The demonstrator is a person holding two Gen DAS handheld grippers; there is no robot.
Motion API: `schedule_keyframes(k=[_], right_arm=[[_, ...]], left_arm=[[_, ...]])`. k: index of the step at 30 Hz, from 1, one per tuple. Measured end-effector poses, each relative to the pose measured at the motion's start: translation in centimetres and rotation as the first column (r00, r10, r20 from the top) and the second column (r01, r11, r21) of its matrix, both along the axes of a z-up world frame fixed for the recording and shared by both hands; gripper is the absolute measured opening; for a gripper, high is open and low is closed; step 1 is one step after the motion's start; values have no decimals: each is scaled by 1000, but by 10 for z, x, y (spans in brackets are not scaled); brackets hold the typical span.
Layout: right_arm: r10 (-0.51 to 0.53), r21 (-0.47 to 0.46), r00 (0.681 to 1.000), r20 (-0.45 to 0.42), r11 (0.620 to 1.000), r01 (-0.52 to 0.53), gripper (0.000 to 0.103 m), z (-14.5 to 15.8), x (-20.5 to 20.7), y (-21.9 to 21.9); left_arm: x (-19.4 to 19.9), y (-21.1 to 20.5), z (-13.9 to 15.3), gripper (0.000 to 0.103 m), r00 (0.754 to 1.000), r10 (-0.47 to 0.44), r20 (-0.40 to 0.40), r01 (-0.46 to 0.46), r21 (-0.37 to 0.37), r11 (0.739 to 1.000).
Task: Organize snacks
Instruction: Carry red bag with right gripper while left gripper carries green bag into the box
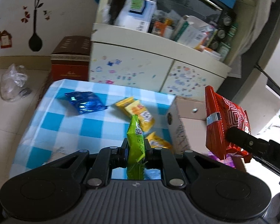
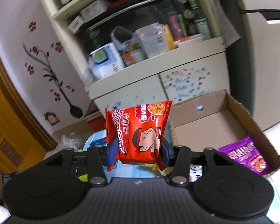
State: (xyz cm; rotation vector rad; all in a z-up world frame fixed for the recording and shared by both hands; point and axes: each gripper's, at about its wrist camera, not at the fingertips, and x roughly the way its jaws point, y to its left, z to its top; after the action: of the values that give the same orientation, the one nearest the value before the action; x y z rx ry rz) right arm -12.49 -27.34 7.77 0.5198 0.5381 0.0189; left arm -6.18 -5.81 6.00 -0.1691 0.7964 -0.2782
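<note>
Tilting downward, left tongs (image 1: 135, 150) clench a green packet (image 1: 136, 138); right tongs (image 2: 138, 152) clench a red packet (image 2: 140, 132).

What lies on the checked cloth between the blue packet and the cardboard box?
Yellow packets lie between the blue packet and cardboard box, seen in the left wrist view.

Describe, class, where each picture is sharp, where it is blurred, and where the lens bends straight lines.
Left wrist view: green packet in the left tool is crisp, the shelf soft, and the cabinet edges bow; glare glints on the blue packet. Right wrist view: red packet in the right tool is sharp, shelf clutter smeared, and the box rim curves.
</note>
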Motion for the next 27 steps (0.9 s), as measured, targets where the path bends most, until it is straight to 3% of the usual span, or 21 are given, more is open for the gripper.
schedule_keyframes(k=[13, 27], right_arm=[[-198, 106, 980, -17, 974, 198, 47, -1, -17, -59], [-346, 191, 934, -89, 914, 357, 47, -17, -20, -91]], left_arm=[[15, -72, 9, 17, 993, -117, -7, 116, -68, 991], [43, -147, -9, 18, 976, -212, -55, 204, -120, 971]])
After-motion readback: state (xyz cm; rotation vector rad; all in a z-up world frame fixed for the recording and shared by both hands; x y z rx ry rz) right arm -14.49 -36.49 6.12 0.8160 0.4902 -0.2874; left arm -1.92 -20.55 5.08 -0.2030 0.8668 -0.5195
